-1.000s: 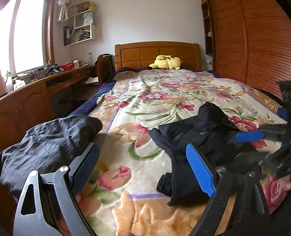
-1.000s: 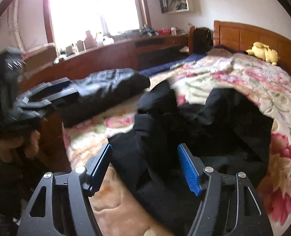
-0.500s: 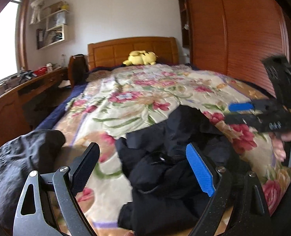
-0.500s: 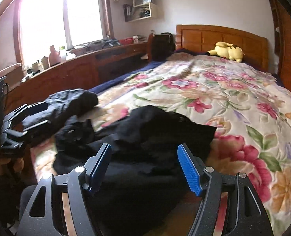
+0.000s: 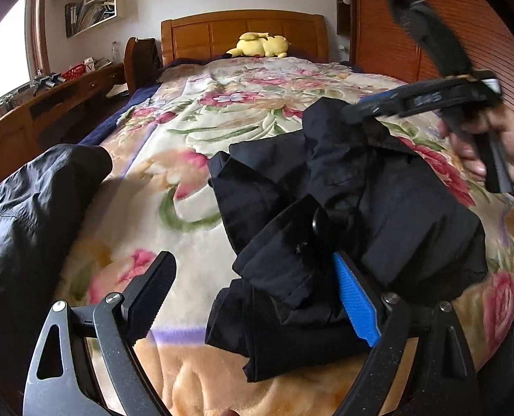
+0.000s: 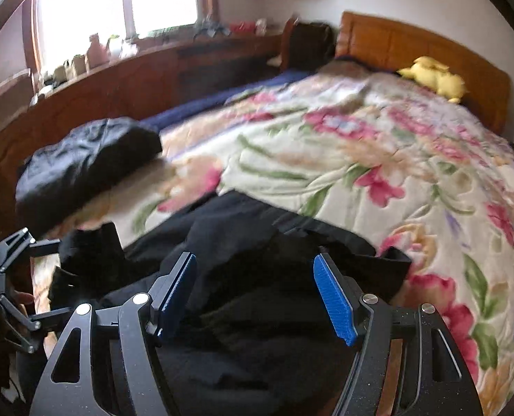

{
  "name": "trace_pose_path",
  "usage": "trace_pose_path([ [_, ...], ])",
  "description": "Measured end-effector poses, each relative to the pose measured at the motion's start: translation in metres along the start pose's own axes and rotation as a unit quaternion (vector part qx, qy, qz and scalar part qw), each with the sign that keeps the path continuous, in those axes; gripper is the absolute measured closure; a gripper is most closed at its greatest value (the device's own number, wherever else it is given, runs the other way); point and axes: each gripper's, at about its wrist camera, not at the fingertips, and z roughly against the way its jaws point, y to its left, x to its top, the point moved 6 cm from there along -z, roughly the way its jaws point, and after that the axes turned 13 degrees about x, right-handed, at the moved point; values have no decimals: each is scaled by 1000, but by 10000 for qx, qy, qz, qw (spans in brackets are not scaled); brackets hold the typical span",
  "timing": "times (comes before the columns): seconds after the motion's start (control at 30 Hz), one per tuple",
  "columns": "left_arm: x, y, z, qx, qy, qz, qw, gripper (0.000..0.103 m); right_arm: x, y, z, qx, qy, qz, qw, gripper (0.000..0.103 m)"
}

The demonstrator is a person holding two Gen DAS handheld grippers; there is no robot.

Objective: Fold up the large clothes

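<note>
A crumpled black garment (image 5: 347,208) lies in a heap near the foot of the bed, on the flowered blanket (image 5: 201,131). The left gripper (image 5: 253,298) hangs low over its near edge with its jaws spread wide; the blue pad (image 5: 356,306) rests against a fold of the cloth, the other finger stands over bare blanket. The right gripper (image 6: 257,298) hovers over the same heap from the other side, its fingers apart too, gripping nothing; in the left view it shows blurred over the far edge of the heap. A second dark garment (image 5: 31,208) lies bundled at the bed's left edge, apart from the first. A yellow plush toy (image 5: 260,45) rests against the wooden headboard (image 5: 201,34).
</note>
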Motion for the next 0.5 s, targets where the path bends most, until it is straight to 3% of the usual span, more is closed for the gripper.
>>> trace_pose_path([
  [0.13,-5,2,2,-24,12,0,10000,13,8,-7,-38,124,497,-55,9987,32],
  [0.17,-6,3,3,-35,17,26,10000,13,8,-6,-44,213,574,-53,9981,36],
  [0.2,-8,5,5,-59,21,65,10000,13,10,-8,-46,305,647,-16,9974,57],
  [0.23,-9,6,7,-75,13,88,9999,13,11,-5,-48,356,706,73,9968,86],
  [0.27,-9,6,10,-73,-8,98,9999,13,12,1,-52,422,769,207,9959,98],
  [0.37,-11,10,20,5,-93,80,9999,13,19,11,-58,406,676,523,9955,103],
  [0.5,-3,20,35,131,-305,154,9993,13,46,30,-44,423,-23,763,9962,103],
])
